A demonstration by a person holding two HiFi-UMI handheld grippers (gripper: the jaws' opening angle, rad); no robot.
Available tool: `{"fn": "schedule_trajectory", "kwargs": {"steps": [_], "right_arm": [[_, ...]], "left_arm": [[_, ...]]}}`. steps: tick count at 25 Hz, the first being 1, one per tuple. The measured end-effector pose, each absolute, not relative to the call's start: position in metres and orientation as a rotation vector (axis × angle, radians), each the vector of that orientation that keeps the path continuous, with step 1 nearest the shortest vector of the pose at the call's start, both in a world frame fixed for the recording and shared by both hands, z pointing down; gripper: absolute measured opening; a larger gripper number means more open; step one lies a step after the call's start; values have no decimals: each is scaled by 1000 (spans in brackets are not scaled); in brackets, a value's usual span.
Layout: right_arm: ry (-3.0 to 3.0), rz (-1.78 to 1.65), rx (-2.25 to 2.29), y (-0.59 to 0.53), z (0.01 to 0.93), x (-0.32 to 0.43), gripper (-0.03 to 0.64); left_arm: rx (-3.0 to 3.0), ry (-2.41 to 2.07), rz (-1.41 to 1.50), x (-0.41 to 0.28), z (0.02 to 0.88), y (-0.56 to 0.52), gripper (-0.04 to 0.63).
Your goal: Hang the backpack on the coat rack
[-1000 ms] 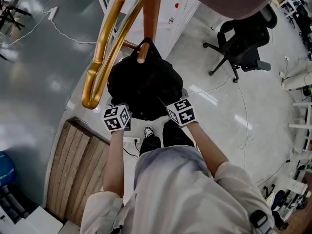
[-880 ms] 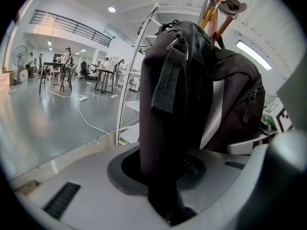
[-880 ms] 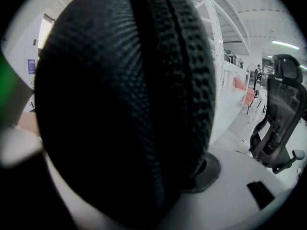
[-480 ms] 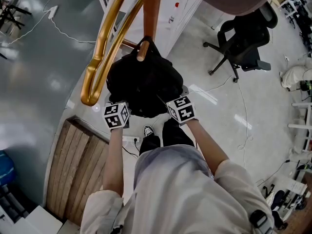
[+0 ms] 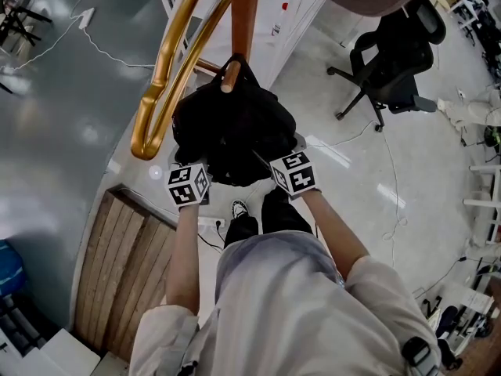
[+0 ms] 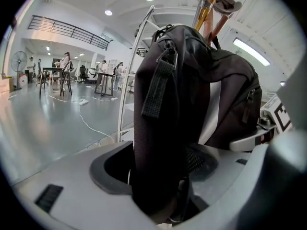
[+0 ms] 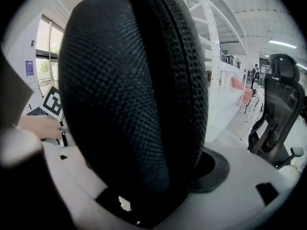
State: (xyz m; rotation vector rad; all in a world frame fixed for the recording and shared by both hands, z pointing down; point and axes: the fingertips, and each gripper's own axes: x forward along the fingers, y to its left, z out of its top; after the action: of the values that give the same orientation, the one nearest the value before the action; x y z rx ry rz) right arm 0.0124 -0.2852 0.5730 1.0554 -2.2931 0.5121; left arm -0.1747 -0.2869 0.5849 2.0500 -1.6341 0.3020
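1. While the black backpack (image 5: 231, 131) hangs by its top loop from a wooden peg (image 5: 229, 78) of the coat rack (image 5: 244, 10), both grippers sit at its lower edge.
2. Left gripper (image 5: 188, 183): its jaws have just been opening and stand apart, with a dark strap (image 6: 158, 166) loose between them.
3. Right gripper (image 5: 293, 172): its jaws have also just been opening and are spread wide, with the mesh-padded strap (image 7: 134, 95) between them, unpinched.
4. A black office chair (image 5: 391, 65) stands well apart, on the floor to the right.
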Motion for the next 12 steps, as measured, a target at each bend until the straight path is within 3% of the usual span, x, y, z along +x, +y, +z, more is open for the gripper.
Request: {"fn": "schedule_trajectory", "kwargs": {"steps": [12], "right_arm": [[-2319,484,1088,-267,557,22,380]], "left_arm": [[2044,-1651,348,-174,580,-254,285]]}}
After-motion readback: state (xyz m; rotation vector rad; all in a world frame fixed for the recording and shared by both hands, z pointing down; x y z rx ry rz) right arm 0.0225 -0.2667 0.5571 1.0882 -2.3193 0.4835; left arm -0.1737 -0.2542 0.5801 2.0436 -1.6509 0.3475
